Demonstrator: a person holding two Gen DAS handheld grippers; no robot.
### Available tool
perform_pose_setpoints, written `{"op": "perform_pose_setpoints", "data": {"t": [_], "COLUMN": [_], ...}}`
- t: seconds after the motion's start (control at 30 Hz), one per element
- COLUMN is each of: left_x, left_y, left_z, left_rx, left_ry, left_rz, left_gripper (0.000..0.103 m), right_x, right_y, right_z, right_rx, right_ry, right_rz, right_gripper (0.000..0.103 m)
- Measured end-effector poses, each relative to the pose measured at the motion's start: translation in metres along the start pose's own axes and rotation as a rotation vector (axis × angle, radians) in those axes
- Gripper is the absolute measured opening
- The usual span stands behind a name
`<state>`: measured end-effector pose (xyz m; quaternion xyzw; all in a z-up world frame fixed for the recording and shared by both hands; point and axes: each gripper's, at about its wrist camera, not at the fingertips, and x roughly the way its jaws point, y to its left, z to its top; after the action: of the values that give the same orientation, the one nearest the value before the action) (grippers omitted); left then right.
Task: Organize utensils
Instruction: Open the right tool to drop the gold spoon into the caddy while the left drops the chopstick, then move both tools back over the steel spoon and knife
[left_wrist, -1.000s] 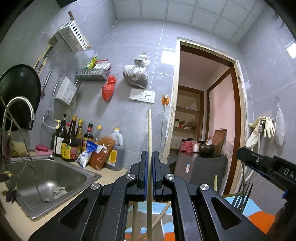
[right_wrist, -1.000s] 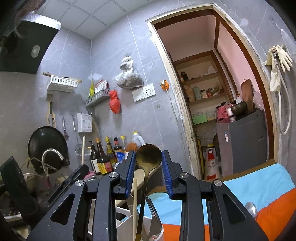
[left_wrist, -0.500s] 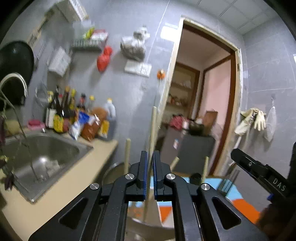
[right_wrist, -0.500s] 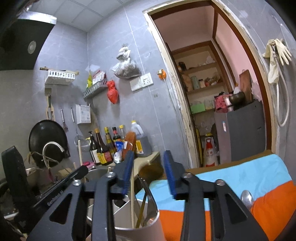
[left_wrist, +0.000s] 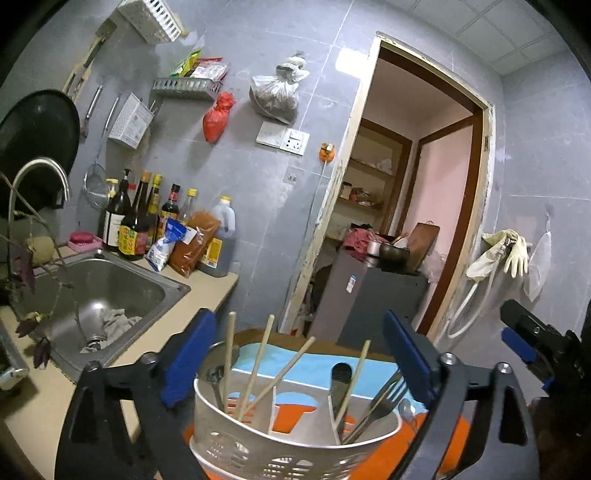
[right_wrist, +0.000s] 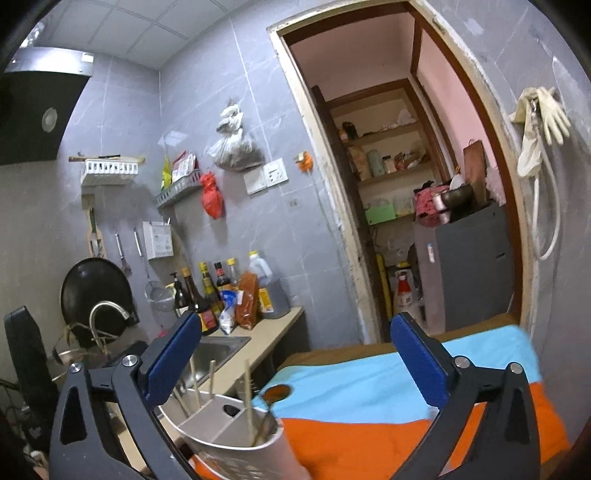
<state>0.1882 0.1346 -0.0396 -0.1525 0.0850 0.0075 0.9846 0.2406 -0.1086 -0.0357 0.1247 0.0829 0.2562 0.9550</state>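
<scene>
On the far left of the left wrist view, the sink (left_wrist: 110, 291) is sitting in the desk (left_wrist: 33, 402) with bottles (left_wrist: 140, 218) lining the wall behind it. Moving right, the left claw (left_wrist: 295, 354) is standing wide, gripping nothing, with its blue pads flanking the holder (left_wrist: 280, 443) directly below and ahead. The holder is a pale, perforated caddy split into compartments and resting on an orange-and-blue cloth (left_wrist: 317, 365). In its left compartment three chopsticks (left_wrist: 255, 373) are leaning at mixed angles, long axes pointing up toward the claw; a dark spoon handle is showing beside them. In the right compartment a fourth chopstick (left_wrist: 354, 380), a ladle (left_wrist: 340, 384) and a fork (left_wrist: 388, 391) are tilting rightward.

In the right wrist view, the holder (right_wrist: 236, 439) is lying low and left of the right claw (right_wrist: 291, 358), which is also spread wide and carrying nothing. Further right only the cloth (right_wrist: 388, 417) is showing.

Judging from this, the left claw is nearer and centred over the holder, so any next regrip of a stray chopstick is favouring that side, approaching downward along the stick's upright axis. Whether loose utensils are remaining elsewhere cannot be told.
</scene>
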Motion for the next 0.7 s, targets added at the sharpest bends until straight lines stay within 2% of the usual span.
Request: {"op": "perform_pose_setpoints", "data": {"t": [0.17,0.33,0.5,0.7], "left_x": [-0.015,-0.028,-0.028,-0.024], "left_y": [-0.035,-0.064,-0.089,-0.122], "left_z": [-0.001,-0.015,-0.034,-0.071], "left_rx": [0.071,0.117,0.111,0.126], "left_ry": [-0.035,-0.065,-0.018,0.062], "left_rz": [0.061,0.048,0.032,0.009], "left_gripper": [0.099,0.099,0.099,0.099], "right_x": [-0.019,-0.038,-0.043,-0.041], "right_y": [-0.027,-0.061,-0.096,-0.141], "right_z": [0.012,0.009,-0.007,-0.034], "right_rx": [-0.041,-0.099,-0.124,-0.057], "right_ry": [0.037,0.090,0.186,0.300], "right_rz": [-0.023,-0.091,-0.178,-0.227], "right_gripper": [0.103,0.103,0.103,0.103]}}
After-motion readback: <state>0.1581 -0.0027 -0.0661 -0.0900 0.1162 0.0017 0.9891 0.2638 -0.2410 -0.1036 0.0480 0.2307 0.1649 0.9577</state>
